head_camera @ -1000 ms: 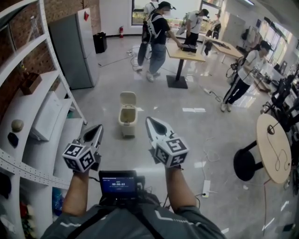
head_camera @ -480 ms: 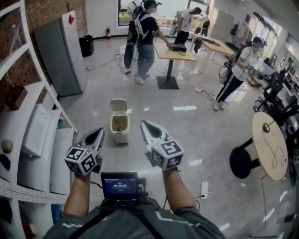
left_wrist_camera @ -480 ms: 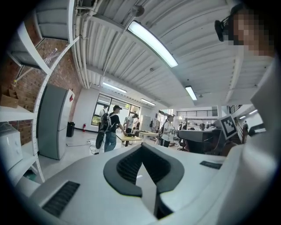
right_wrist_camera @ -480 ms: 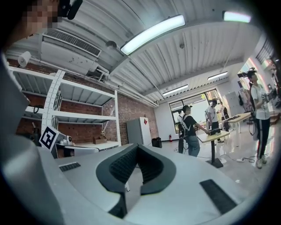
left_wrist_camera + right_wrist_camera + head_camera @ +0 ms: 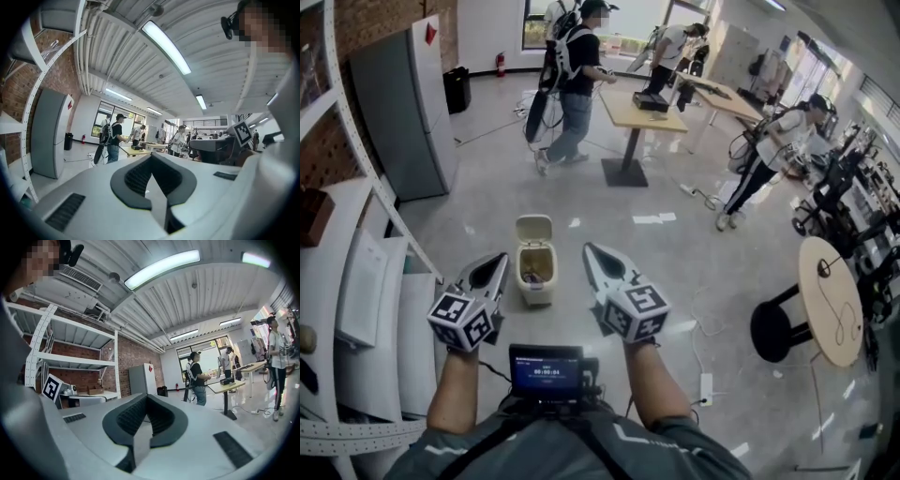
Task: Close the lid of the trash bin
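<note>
Trash bin point(image 5: 535, 274) on floor point(image 5: 619, 239) just ahead, lid point(image 5: 533, 228) upright, open. Left claw point(image 5: 497, 261), right claw point(image 5: 591, 251) pinched together, empty, short of bin. Closing not yet begun.

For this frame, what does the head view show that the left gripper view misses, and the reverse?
Only the head view: the cream plastic trash bin on the floor, its lid standing open. Only the left gripper view: the long ceiling strip light, and a close look at the left gripper, jaws together with nothing between them. Both: the tall grey cabinet and a person in a black top at a wooden table.
</note>
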`<state>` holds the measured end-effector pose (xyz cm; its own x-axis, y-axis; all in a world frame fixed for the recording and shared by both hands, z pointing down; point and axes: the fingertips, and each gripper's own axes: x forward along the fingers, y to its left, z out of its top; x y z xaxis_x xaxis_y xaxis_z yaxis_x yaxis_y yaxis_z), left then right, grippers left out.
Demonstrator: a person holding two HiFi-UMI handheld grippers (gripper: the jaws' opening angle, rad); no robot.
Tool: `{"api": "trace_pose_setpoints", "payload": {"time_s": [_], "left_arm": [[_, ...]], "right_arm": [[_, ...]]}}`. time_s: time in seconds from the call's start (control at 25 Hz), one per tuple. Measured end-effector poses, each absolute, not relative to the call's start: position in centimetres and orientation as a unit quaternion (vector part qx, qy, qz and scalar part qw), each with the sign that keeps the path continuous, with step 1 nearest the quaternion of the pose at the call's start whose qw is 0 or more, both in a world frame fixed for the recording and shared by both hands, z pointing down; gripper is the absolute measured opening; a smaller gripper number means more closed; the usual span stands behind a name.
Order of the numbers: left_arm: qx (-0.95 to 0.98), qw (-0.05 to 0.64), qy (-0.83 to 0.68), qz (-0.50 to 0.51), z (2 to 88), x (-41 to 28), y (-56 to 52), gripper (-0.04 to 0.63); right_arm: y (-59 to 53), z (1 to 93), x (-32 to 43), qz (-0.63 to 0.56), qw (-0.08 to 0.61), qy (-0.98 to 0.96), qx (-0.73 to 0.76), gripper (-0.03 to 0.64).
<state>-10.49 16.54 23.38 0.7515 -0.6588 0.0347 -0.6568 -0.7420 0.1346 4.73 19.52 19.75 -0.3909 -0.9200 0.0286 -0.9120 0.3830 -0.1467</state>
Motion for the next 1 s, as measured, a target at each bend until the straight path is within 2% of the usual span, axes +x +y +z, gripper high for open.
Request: {"api": "trace_pose_setpoints", "payload": {"time_s": [0.24, 0.76, 1.0], "left_arm": [[0.948, 0.059, -0.312, -0.002, 23.7, -12.0, 11.6, -0.006], [0.950, 0.093, -0.299, -0.005, 25.0, -13.3, 3.4, -0.006], [0.945, 0.080, -0.318, 0.000, 25.0, -11.5, -1.6, -0.006]], "right_arm": [[14.0, 20.4, 2.5, -0.076, 0.018, 0.820, -0.568, 0.011], [6.0, 20.6, 1.6, -0.086, 0.004, 0.806, -0.585, 0.011], [0.3, 22.3, 4.2, -0.093, 0.012, 0.818, -0.568, 0.011]]}}
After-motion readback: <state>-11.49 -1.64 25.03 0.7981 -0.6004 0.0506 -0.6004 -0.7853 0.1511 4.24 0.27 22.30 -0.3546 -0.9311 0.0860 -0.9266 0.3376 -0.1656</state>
